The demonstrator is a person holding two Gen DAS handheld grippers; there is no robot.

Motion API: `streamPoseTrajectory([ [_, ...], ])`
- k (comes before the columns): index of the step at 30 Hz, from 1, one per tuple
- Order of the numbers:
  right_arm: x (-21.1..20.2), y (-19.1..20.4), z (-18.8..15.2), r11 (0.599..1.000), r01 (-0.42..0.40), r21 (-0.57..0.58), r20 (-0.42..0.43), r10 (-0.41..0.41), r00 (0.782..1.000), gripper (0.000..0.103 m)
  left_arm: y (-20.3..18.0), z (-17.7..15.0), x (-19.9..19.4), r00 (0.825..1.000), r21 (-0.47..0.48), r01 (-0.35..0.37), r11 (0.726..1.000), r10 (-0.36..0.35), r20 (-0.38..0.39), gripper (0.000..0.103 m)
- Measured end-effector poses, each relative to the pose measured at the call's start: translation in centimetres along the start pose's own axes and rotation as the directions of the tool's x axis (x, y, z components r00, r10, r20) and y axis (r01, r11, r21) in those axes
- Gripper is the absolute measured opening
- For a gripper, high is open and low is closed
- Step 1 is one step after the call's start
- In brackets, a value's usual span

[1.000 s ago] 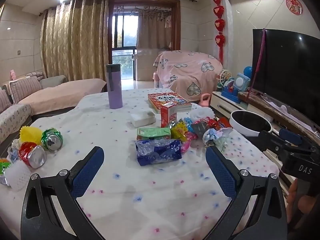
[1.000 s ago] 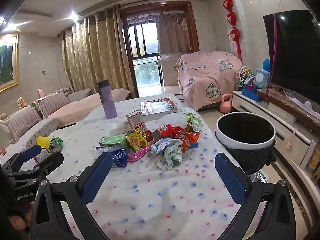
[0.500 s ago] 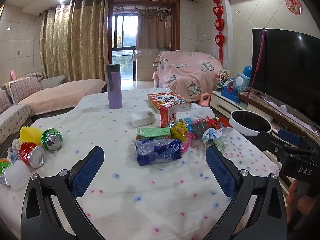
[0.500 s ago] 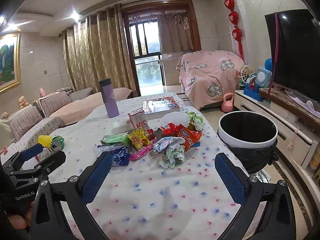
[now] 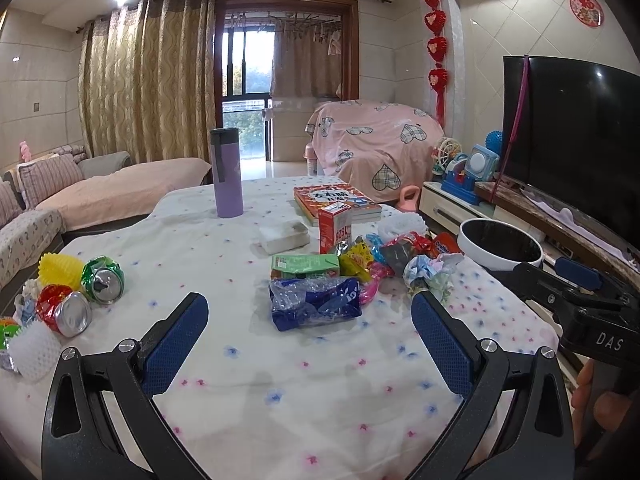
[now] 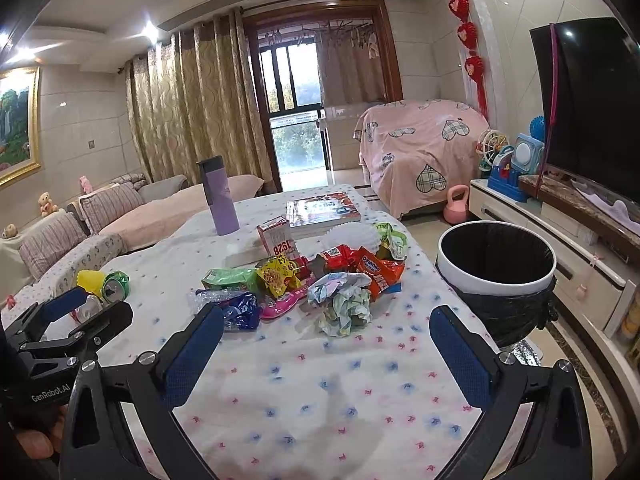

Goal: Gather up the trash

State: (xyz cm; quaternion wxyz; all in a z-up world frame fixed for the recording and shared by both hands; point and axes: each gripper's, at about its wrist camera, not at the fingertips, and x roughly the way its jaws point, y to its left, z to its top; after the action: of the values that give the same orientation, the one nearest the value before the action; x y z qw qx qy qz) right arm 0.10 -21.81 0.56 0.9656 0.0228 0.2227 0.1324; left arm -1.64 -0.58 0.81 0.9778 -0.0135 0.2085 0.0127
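Note:
A heap of trash lies mid-table: a crushed blue plastic bottle (image 5: 316,307) (image 6: 232,308), a green carton (image 5: 305,265), a crumpled paper ball (image 6: 342,300) (image 5: 428,270), snack wrappers (image 6: 368,266) and a red-and-white carton (image 5: 335,227). Crushed cans (image 5: 102,276) lie at the table's left. A white bin with a black liner (image 6: 496,272) (image 5: 500,244) stands beside the table's right edge. My left gripper (image 5: 310,338) is open and empty, short of the blue bottle. My right gripper (image 6: 326,346) is open and empty, short of the paper ball.
A purple flask (image 5: 227,172), a book (image 5: 336,202) and a white tissue pack (image 5: 285,234) sit on the far part of the white tablecloth (image 5: 280,380). A sofa (image 5: 100,196) is left, a TV (image 6: 592,104) and low cabinet right.
The right wrist view has crept slightly forward toward the trash heap. The left gripper has barely moved. Both grippers stay open.

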Motion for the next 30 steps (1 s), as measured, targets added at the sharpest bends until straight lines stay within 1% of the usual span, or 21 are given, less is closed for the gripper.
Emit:
streamPoseTrajectory([
  [23,0.23,0.01,-0.35,1.0,-0.004,0.004,-0.004,0.004,1.0,0.103,-0.19,-0.32,0.1,1.0,0.0,0.001,1.0,-0.001,-0.003,0.103],
  [30,0.31,0.02,-0.41,1.0,-0.005,0.004,-0.007,0.005,1.0,0.103,0.02,-0.55,0.65,1.0,-0.006,0.007,1.0,-0.007,-0.022,0.103],
])
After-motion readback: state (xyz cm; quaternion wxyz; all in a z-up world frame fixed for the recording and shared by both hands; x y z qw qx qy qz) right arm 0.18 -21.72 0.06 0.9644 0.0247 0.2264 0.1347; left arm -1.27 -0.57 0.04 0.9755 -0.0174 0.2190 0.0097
